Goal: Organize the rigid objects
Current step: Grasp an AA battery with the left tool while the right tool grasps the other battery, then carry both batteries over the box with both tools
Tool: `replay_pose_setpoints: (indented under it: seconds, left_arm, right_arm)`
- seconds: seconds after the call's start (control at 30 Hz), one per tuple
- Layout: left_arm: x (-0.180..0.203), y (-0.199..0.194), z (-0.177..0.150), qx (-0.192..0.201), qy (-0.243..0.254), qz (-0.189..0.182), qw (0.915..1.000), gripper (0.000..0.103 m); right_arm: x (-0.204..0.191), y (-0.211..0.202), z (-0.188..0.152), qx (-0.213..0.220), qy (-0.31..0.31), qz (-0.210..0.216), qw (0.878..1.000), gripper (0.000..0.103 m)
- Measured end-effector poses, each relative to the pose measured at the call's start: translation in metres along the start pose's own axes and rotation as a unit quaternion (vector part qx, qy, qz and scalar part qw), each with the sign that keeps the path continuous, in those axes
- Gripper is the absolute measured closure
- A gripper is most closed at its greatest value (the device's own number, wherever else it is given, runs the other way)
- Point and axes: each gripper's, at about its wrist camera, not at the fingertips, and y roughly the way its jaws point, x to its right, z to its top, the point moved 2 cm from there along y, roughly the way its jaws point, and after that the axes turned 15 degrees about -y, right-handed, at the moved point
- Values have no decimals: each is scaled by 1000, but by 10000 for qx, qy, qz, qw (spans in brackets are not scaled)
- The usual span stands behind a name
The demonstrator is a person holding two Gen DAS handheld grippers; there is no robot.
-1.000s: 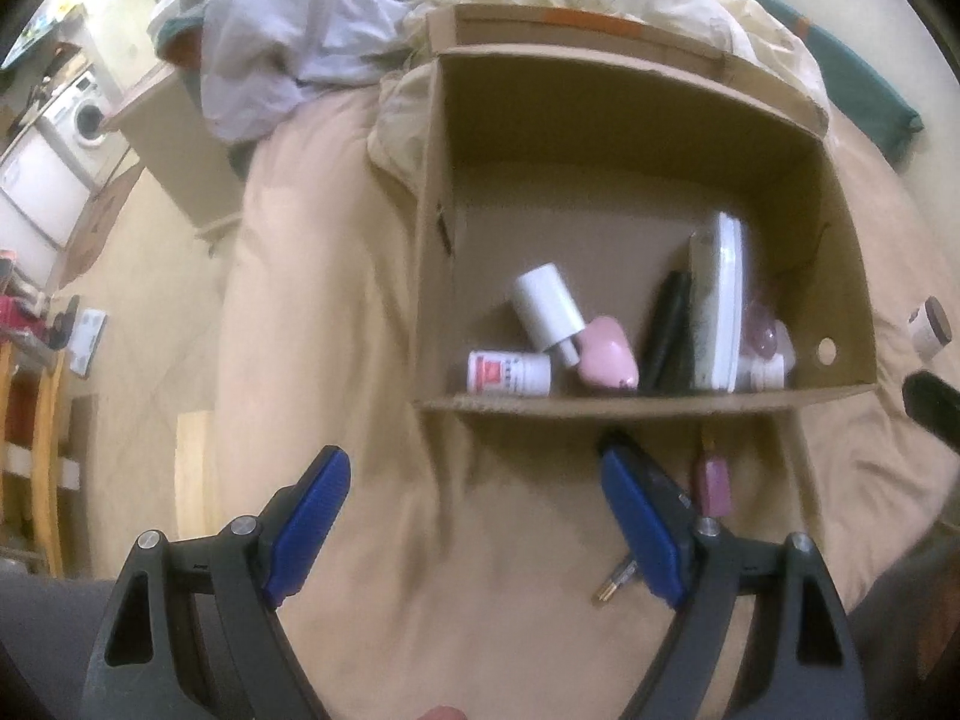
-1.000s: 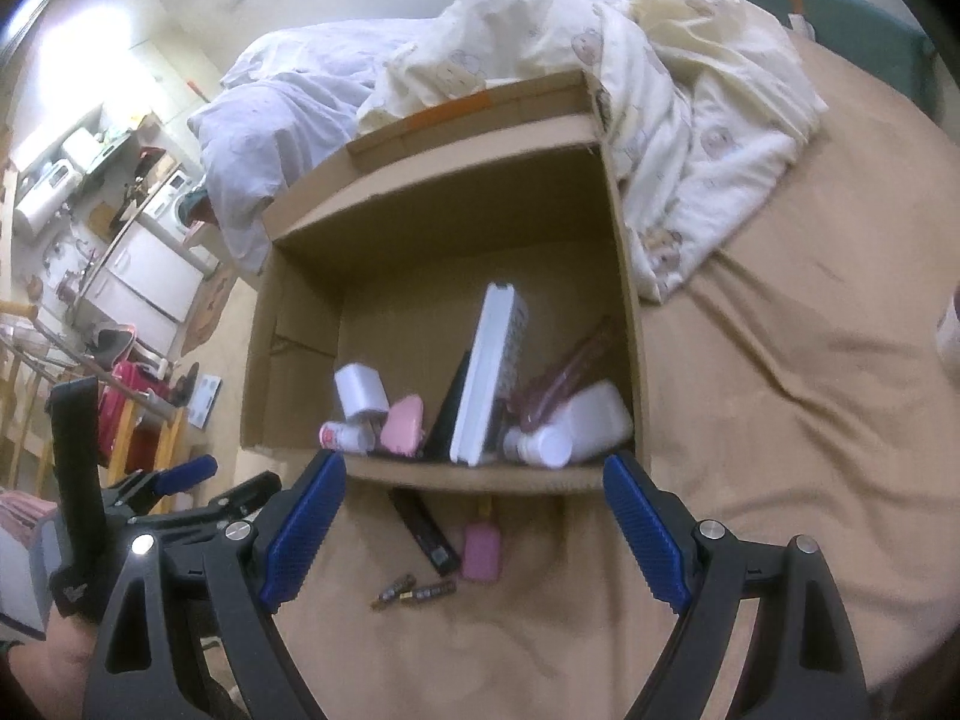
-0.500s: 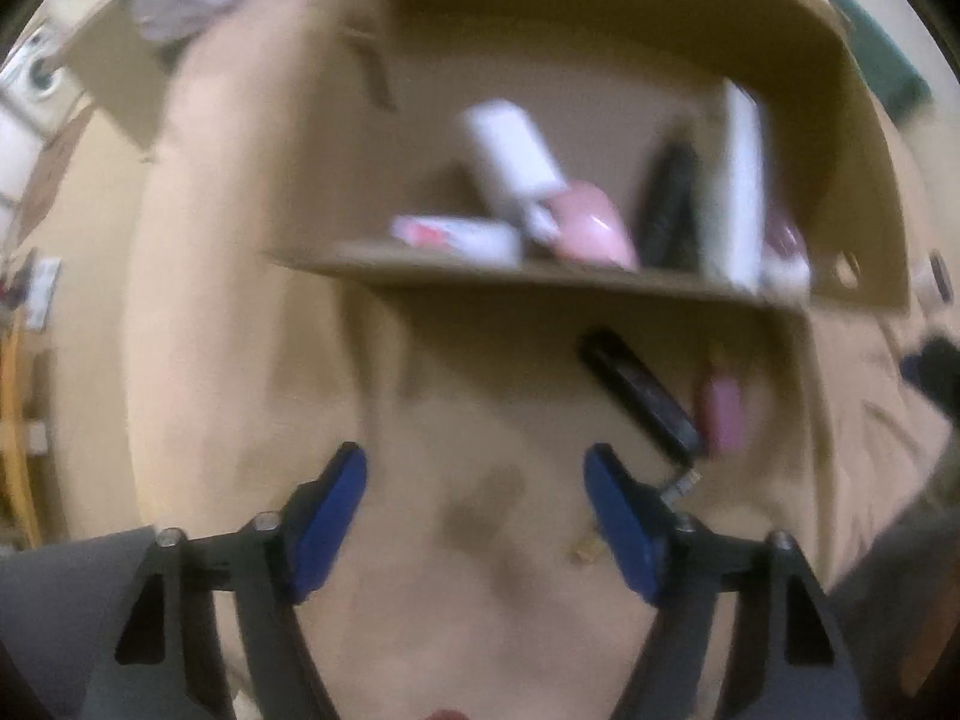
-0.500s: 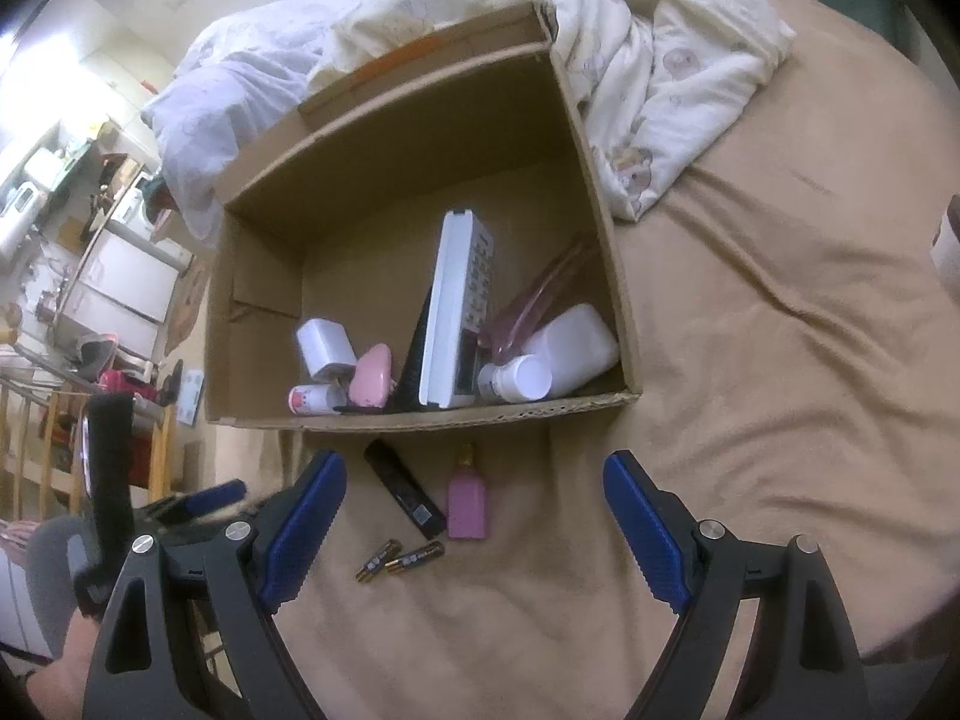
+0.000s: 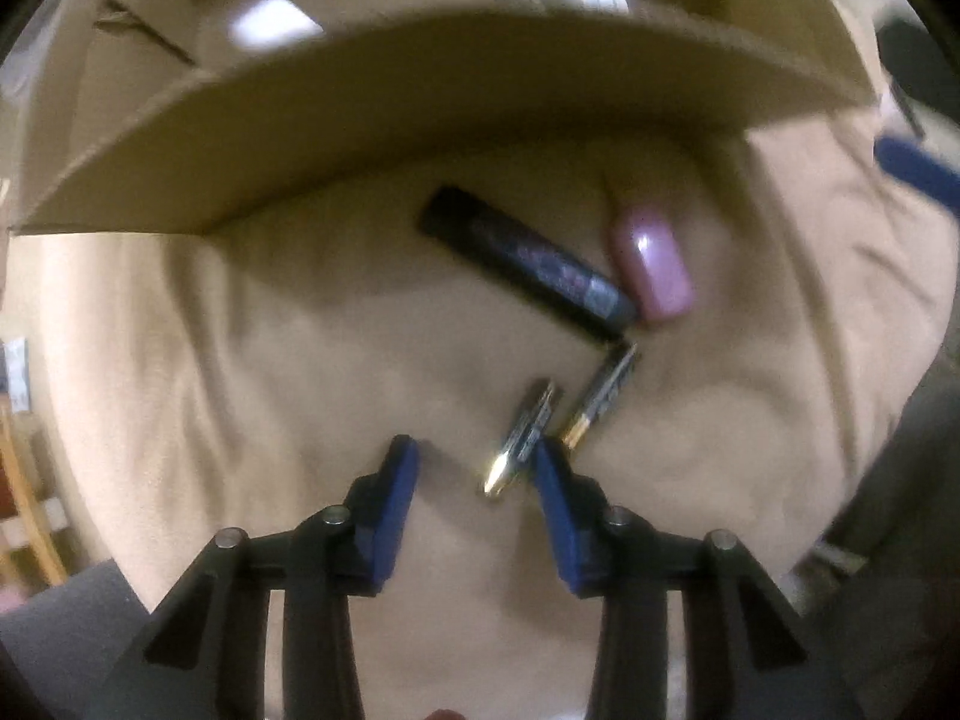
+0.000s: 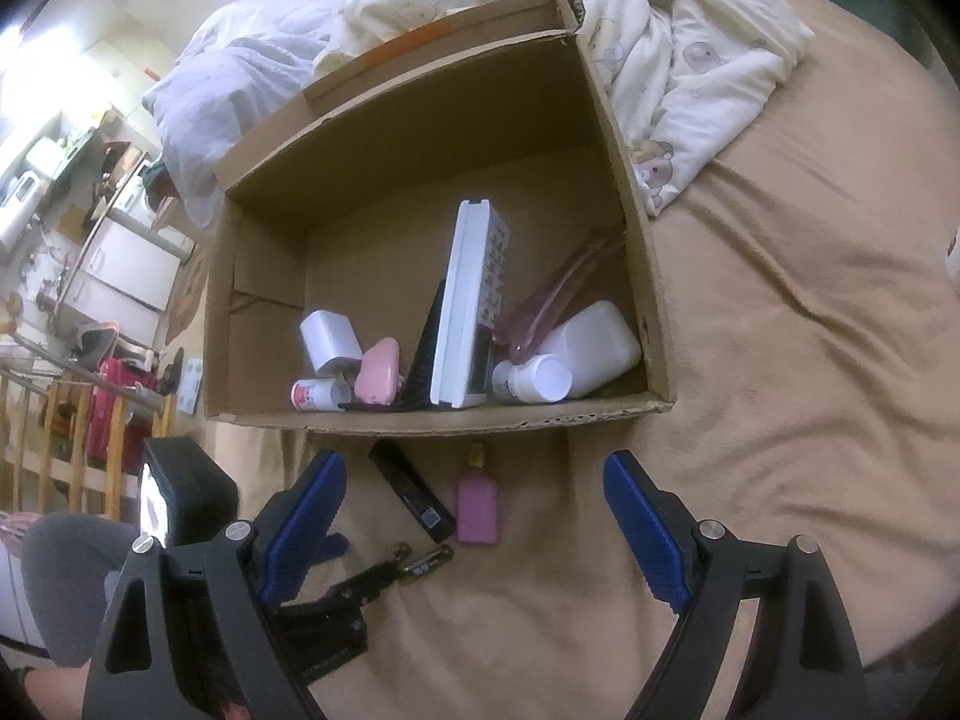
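Gold-tipped battery (image 5: 521, 439) lay between closing left gripper (image 5: 474, 468) jaws, nearer right pad, unpinched; off-centre squeeze might roll it against second battery (image 5: 600, 399). Right gripper (image 6: 474, 510) spread, empty.

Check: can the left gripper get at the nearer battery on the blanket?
Probably yes. The left gripper has just been closing around the nearer battery, which lies between its pads, nothing covering it; the second battery lies alongside.

A home bedroom: rumpled bedding (image 6: 690, 42) on a tan-sheeted bed (image 6: 780, 360), washing machine (image 6: 129, 222) beyond.
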Motion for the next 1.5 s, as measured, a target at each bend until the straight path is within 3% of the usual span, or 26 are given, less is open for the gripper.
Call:
replay_pose_setpoints:
  seconds: [0.1,0.2,0.3,0.37,0.43,0.57,0.63,0.8,1.0,1.07,1.33,1.5]
  left_arm:
    - [2,-4,0,92,33,5,10000,90]
    - [-6,-12,3,130,-169,-94,9997,94]
    - [-16,-31,12,525,-420,-26,9977,94]
    - [-27,-42,16,701,-684,-54,9952,94]
    - [-35,-49,20,785,-884,-42,9930,94]
    - [-55,-59,24,904,-1260,0,9879,94]
    - [-63,-62,25,880,-1410,-98,9861,94]
    - [-77,-67,25,797,-1572,-341,9838,94]
    - [-78,-63,27,808,-1578,-282,9838,94]
    - [-75,-60,29,789,-1594,-269,9837,94]
    - [-70,-56,30,827,-1518,-143,9848,94]
    - [-70,-56,27,858,-1481,-65,9852,94]
  right_arm:
    - [-1,2,0,-54,-20,-10,10000,10]
    - [-1,6,-2,-149,-23,-26,9999,10]
    - [0,18,-8,-456,91,250,9986,10]
    - [-3,33,-18,-801,206,621,9946,17]
    - [-13,47,-28,-1147,143,782,9902,31]
    - [-52,65,-39,-1484,-896,528,9834,37]
    - [-64,75,-42,-1606,-1259,415,9781,50]
    - [-78,98,-48,-1867,-1862,87,9646,51]
    - [-100,112,-48,-1715,-2443,-231,9541,51]
    - [-106,112,-50,-1686,-2616,-333,9497,56]
    - [-103,98,-52,-1729,-2466,-193,9534,57]
    - [-95,86,-69,-2034,-2349,-93,9505,57]
